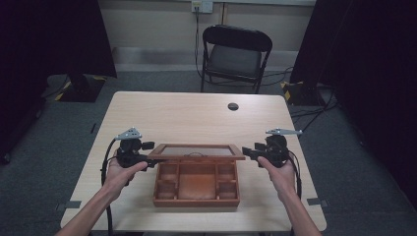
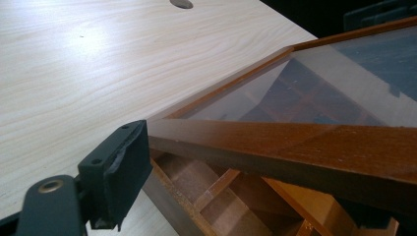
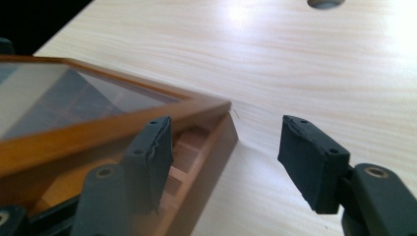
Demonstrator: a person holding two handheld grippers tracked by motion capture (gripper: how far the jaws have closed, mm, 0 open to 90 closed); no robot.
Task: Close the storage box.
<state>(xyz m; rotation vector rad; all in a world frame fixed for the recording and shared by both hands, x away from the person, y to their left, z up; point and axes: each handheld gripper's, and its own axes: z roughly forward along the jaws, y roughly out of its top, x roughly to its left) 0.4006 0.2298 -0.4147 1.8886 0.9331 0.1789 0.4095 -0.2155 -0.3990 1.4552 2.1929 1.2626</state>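
High view: a wooden box [image 1: 196,184] with inner compartments sits on the near half of the pale counter [image 1: 187,115], its glass-paned lid [image 1: 196,151] raised partway and hinged at the far edge. The left hand-held gripper [image 1: 142,158] meets the lid's left end; the right hand-held gripper [image 1: 248,153] is at its right end. Each is held by a hand [image 1: 120,174], forearms entering from below. Beyond the counter stand a black folding chair [image 1: 235,56] and a wall outlet [image 1: 201,6]; a round cable hole [image 1: 233,106] lies in the counter's far part.

Left gripper view: one black jaw presses the lid frame [image 2: 275,142] at its corner; the opposite jaw is hidden behind the frame, so a pinch on the lid cannot be confirmed. Dividers [image 2: 221,184] show beneath the pane [image 2: 334,88].

Right gripper view: jaws spread wide, the left-hand jaw just under the lid's corner [image 3: 206,109], the other apart over bare counter. The box's side wall [image 3: 216,147] is seen below.

No legible writing or brand marks in any view.
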